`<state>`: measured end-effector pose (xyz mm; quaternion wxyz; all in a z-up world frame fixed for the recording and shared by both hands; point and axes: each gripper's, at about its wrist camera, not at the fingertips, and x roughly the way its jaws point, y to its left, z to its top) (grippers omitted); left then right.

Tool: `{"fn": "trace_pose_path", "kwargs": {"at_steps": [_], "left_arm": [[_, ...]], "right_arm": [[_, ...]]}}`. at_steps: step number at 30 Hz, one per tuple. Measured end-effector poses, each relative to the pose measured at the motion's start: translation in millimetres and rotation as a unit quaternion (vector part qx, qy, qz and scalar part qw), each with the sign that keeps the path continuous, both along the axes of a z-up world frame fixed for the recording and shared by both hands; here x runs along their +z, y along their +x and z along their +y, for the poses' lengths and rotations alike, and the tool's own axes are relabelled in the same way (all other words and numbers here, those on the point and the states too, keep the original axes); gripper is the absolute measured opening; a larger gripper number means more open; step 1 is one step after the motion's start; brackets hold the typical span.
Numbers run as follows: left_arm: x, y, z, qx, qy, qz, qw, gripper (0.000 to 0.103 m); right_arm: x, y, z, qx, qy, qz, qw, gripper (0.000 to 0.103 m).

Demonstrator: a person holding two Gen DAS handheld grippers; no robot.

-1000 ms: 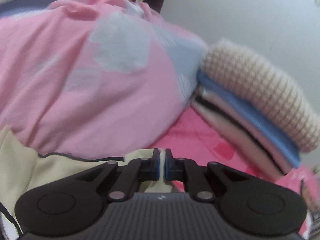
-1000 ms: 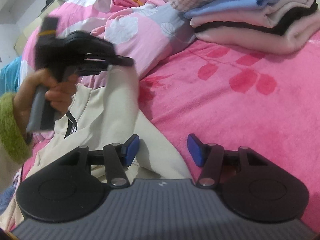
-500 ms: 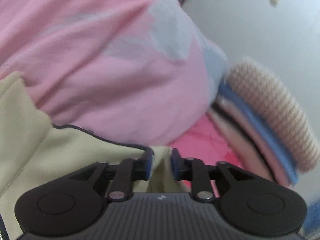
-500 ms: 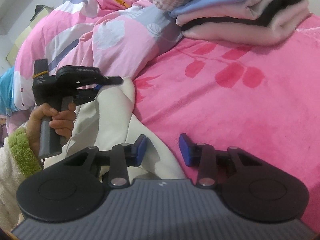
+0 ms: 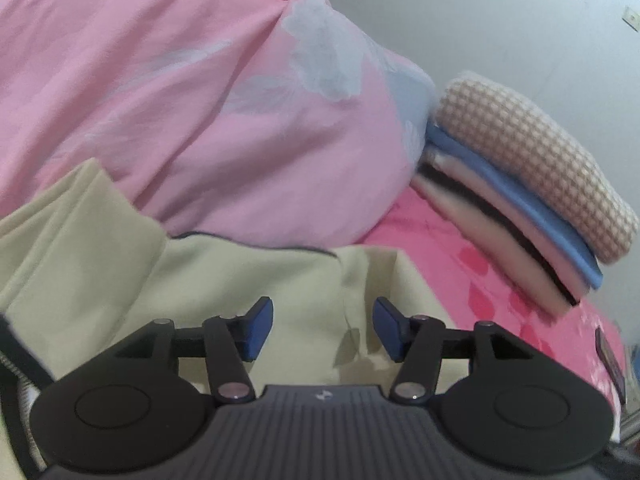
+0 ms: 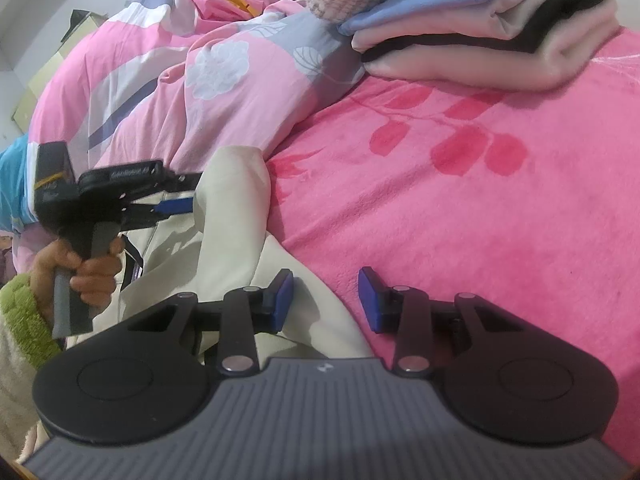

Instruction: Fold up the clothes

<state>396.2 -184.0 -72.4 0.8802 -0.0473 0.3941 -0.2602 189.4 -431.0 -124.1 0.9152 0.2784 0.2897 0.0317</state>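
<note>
Left claw [image 5: 323,330]: jaws spread wide, nothing between the blue pads; the cream garment [image 5: 224,288] lies directly beneath and ahead of it, filling the lower left and centre of the left wrist view. In the right wrist view the same claw [image 6: 182,204] appears at centre left, gripped by a hand [image 6: 86,270] with a green cuff, its blue pad at the edge of a raised cream fold.

Right claw [image 6: 325,300]: jaws spread wide, gripping nothing. Its left pad sits over the cream garment [image 6: 236,248]; its right pad sits over the pink bed cover [image 6: 460,208].

The garment lies on the bed at the lower left of the right wrist view, against a pink floral duvet [image 6: 208,80] bunched at upper left.

A stack of folded clothes [image 6: 480,28] rests at upper right, topped by a waffle-knit piece; it is well apart from the cream garment.
</note>
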Motion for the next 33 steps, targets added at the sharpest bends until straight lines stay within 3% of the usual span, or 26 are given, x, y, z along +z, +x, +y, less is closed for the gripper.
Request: {"fn": "trace_pose_path", "kwargs": {"at_steps": [9, 16, 21, 27, 33], "left_arm": [[-6.5, -33.9, -7.1, -0.054, 0.081, -0.055, 0.9937, 0.061], [-10.1, -58.6, -11.7, -0.096, 0.138, -0.095, 0.9812, 0.054], [-2.1, -62.8, -2.8, -0.113, 0.124, -0.105, 0.9803, 0.055], [5.4, -61.2, 6.1, -0.131, 0.034, -0.086, 0.9871, 0.060], [-12.3, -51.5, -21.6, -0.140, 0.071, -0.076, 0.9847, 0.058]], "right_arm": [[0.3, -0.4, 0.8, 0.000, -0.003, -0.001, 1.000, 0.035], [0.5, 0.4, 1.2, 0.000, -0.003, -0.001, 1.000, 0.035], [0.5, 0.3, 0.7, 0.000, -0.003, -0.001, 1.000, 0.036], [0.6, -0.1, 1.3, 0.000, -0.005, -0.001, 1.000, 0.036], [0.7, -0.1, 1.5, 0.000, -0.005, -0.002, 1.000, 0.037]]}}
